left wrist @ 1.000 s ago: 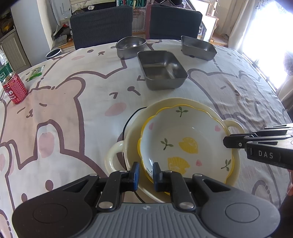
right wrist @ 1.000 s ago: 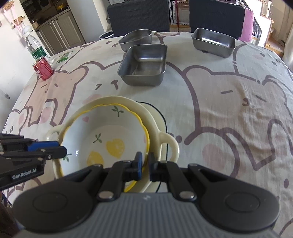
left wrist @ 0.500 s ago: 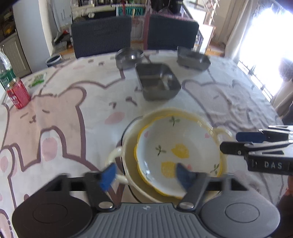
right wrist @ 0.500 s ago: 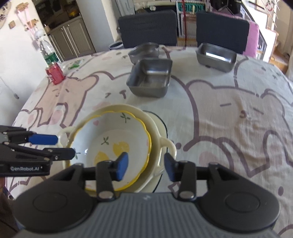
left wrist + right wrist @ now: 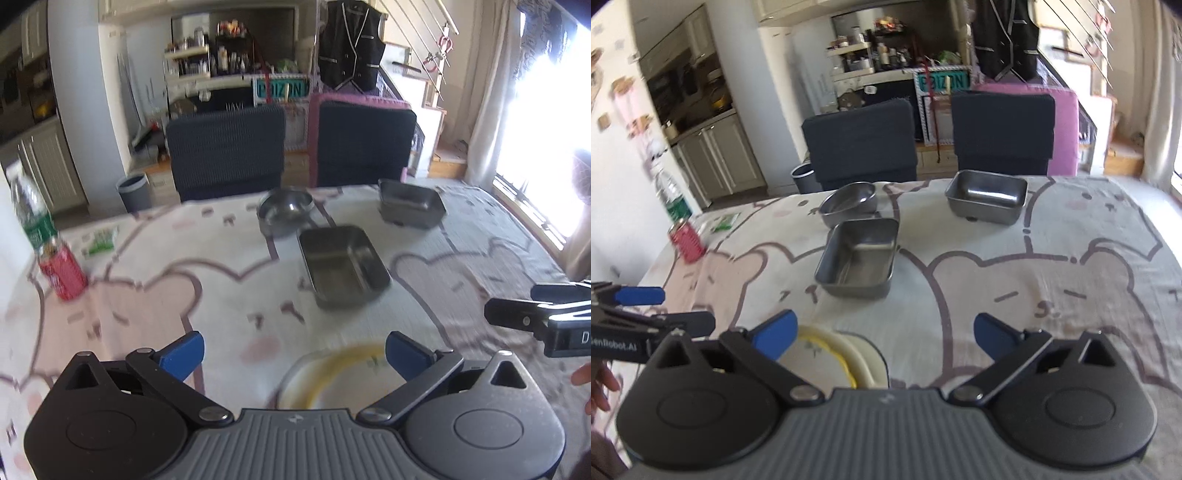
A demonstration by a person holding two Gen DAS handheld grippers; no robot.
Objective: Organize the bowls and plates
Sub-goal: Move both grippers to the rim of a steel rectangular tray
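Table under a bear-print cloth, set with metalware and drinks

The table carries a rectangular steel tray at centre, a round steel bowl just beside it at 11 o'clock, a second steel tray at 1 o'clock, a red can, a bottle and a green packet at 10 o'clock, and stacked cream and yellow-rimmed dishes at 6 o'clock.
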